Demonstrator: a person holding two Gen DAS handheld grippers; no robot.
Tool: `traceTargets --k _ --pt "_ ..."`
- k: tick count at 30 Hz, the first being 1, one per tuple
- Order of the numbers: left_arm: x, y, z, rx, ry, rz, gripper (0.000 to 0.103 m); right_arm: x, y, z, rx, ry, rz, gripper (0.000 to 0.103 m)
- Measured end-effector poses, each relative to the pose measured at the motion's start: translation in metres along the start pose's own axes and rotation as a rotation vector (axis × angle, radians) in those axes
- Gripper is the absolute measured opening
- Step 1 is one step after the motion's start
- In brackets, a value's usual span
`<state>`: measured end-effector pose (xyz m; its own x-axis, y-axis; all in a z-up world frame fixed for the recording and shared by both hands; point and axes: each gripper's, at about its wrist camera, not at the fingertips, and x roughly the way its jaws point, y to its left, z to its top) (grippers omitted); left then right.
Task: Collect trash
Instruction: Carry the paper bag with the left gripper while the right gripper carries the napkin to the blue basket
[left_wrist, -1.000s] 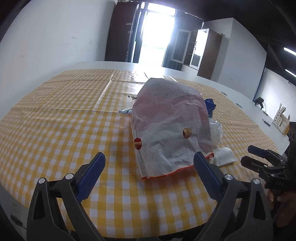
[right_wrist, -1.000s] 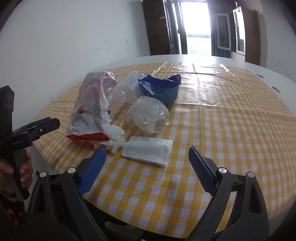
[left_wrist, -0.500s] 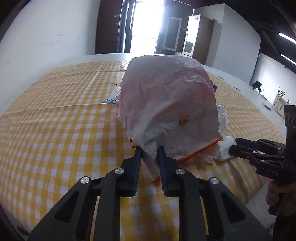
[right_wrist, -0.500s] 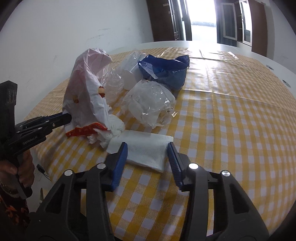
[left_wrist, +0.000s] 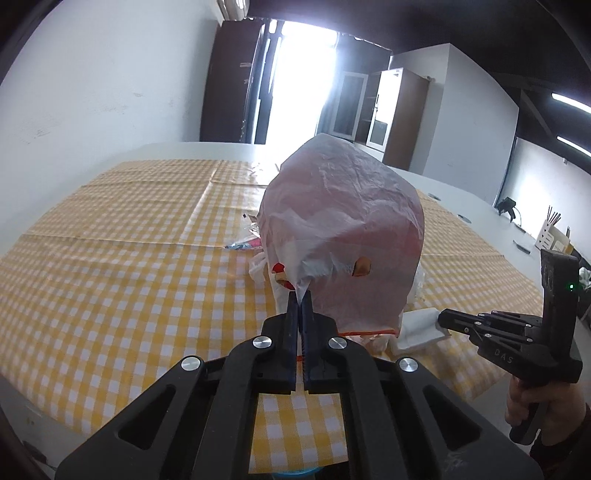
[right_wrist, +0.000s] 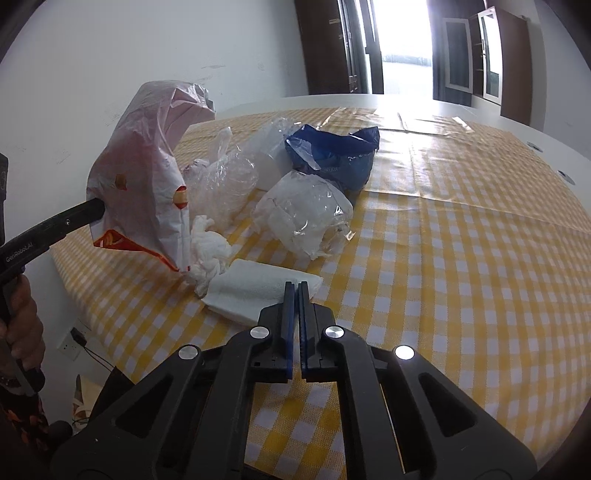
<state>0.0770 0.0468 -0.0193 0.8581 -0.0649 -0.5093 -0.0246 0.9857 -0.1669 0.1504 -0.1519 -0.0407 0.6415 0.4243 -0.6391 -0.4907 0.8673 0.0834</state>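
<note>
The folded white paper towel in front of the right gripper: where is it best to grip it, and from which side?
Grip the folded white paper towel at its near right corner, coming low from the table's front edge. It lies flat on the yellow checked tablecloth, so only an edge offers a pinch. Its left end touches the crumpled white tissue. The right gripper, now shut, must open first.

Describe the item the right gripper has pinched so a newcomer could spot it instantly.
On the yellow checked tablecloth, look at the near edge of the trash pile. The right gripper is shut on the folded white napkin, flat and rectangular, unlike the crumpled tissue beside it.
</note>
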Motion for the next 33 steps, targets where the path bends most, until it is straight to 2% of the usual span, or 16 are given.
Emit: traceTargets --k 8,14,23,29,33 --pt "-0.044 0.001 0.001 -0.018 -0.065 0.022 0.001 -0.033 0.01 -0.001 -0.015 -0.058 0.015 0.001" --pt "-0.077 -0.005 -0.014 0.015 -0.079 0.024 0.001 -0.071 0.022 -0.012 -0.049 -0.094 0.032 0.001" --pt "-0.117 -0.003 -0.058 0.03 -0.03 0.021 0.0 -0.102 0.037 -0.052 -0.071 -0.077 0.047 0.001" --pt "-0.137 0.0 -0.094 0.033 0.045 -0.005 0.0 -0.108 0.046 -0.087 -0.086 -0.034 0.054 0.001" --pt "-0.145 -0.004 -0.117 0.063 0.099 0.005 0.0 -0.103 0.048 -0.111 -0.089 0.012 0.069 0.001"
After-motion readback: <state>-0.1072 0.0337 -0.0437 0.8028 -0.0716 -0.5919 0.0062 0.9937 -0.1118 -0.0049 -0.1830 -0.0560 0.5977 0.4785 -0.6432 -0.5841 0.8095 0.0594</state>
